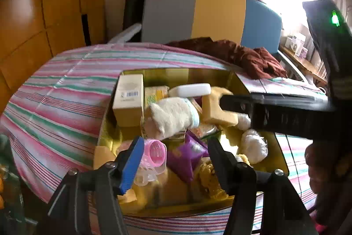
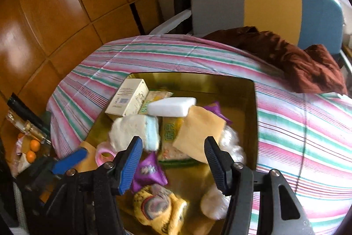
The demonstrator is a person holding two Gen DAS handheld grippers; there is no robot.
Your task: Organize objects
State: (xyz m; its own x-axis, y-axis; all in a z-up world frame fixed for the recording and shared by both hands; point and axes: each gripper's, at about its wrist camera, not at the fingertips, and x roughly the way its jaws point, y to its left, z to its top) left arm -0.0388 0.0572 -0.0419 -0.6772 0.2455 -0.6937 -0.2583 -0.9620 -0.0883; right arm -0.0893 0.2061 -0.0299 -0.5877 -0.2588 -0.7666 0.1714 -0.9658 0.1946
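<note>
A gold box point(image 1: 211, 76) point(image 2: 253, 107) sits on the striped bedcover, full of small items: a cream carton point(image 1: 128, 98) point(image 2: 127, 97), a white soap bar point(image 1: 190, 89) point(image 2: 171, 106), a fluffy white sock point(image 1: 173, 117) point(image 2: 134, 131), a tan sponge point(image 1: 220, 113) point(image 2: 199, 131), purple packets point(image 1: 187, 158) point(image 2: 149, 173), a pink plastic piece point(image 1: 155, 153) and a yellow plush toy point(image 2: 158, 210). My left gripper point(image 1: 173, 160) hovers open and empty above the box's near end. My right gripper point(image 2: 173, 160) is open and empty over the box; it also shows in the left wrist view point(image 1: 226, 105), reaching in beside the sponge.
A brown garment point(image 1: 242, 54) point(image 2: 292, 54) lies on the bed beyond the box. A grey, yellow and blue headboard point(image 1: 217, 12) stands behind it. Wooden wardrobe panels point(image 2: 55, 10) stand at left. Oranges point(image 2: 33, 150) and a bottle point(image 2: 28, 127) sit low at left.
</note>
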